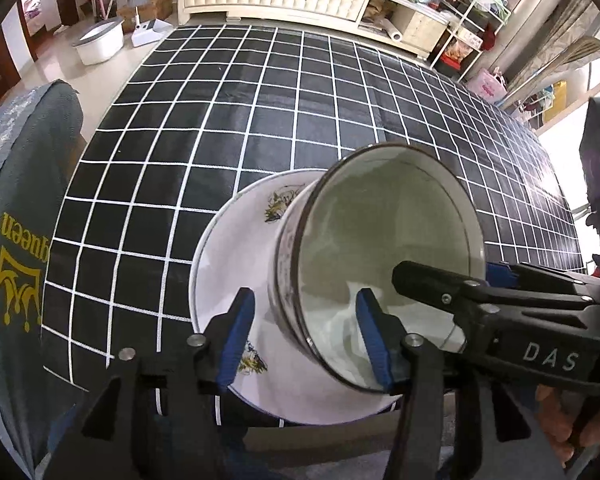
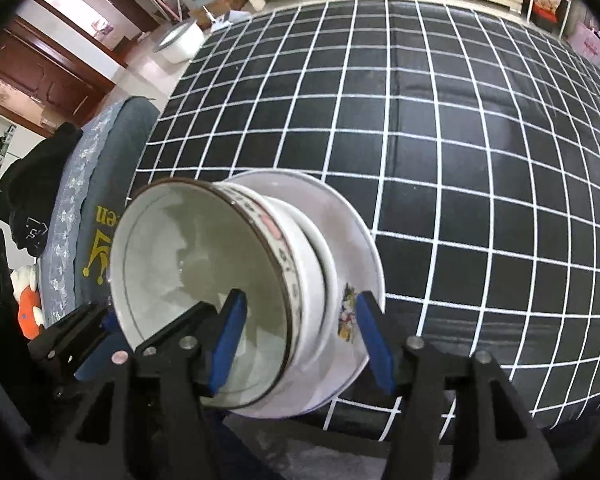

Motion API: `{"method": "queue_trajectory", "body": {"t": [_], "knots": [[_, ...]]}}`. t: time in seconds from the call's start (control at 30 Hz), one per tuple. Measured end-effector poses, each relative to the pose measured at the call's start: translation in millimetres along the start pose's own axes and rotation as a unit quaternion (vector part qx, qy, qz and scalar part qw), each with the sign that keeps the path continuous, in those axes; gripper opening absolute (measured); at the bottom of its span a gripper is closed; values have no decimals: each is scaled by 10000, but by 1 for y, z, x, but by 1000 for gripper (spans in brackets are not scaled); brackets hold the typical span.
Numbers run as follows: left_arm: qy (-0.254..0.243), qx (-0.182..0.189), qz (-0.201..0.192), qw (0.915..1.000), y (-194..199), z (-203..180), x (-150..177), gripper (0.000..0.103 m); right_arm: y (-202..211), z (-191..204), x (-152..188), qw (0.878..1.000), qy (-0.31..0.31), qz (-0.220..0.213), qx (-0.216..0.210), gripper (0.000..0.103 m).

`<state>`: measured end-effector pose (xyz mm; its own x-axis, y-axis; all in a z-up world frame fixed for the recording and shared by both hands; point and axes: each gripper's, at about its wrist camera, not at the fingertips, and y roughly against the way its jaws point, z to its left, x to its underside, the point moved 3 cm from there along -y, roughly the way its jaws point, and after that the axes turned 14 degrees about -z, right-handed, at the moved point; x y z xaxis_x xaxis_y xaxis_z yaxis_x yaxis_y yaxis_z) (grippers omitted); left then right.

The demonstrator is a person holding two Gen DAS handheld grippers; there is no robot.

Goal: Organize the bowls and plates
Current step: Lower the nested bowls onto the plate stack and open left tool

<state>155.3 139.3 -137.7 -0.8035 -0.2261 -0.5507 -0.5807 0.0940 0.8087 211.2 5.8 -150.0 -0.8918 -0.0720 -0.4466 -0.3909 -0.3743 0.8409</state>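
Blue-padded fingers (image 1: 242, 344) of the left gripper (image 1: 306, 342) were spread astride the near wall of a bowl (image 1: 380, 248), not visibly clamped. The right gripper (image 2: 302, 340) was likewise held open across the bowl's rim. The bowl was stacked on a flowered plate (image 1: 228, 256) at the desk's (image 1: 220, 120) near edge.

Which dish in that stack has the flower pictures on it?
The big plate at the bottom; its rim carries flower prints. The bowl on top has only a patterned band outside.
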Motion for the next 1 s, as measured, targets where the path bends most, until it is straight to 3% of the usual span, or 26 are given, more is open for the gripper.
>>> {"method": "queue_trajectory", "body": {"t": [0.23, 0.37, 0.5, 0.87, 1.0], "knots": [[-95, -237, -407, 9988, 38, -4, -1, 53, 45, -7, -2, 9966, 195, -777, 171, 62], [-170, -325, -1073, 9935, 79, -18, -3, 53, 76, -14, 1, 9925, 270, -1164, 264, 62], [-545, -393, -1440, 9873, 106, -45, -2, 53, 105, -19, 6, 9866, 355, -1543, 385, 62], [-465, -410, -1950, 9788, 140, -85, 26, 53, 166, -43, 49, 9737, 348, -2142, 701, 62], [-368, -299, -2168, 9751, 152, -92, 43, 64, 183, -46, 68, 9663, 426, -2396, 841, 62]]}}
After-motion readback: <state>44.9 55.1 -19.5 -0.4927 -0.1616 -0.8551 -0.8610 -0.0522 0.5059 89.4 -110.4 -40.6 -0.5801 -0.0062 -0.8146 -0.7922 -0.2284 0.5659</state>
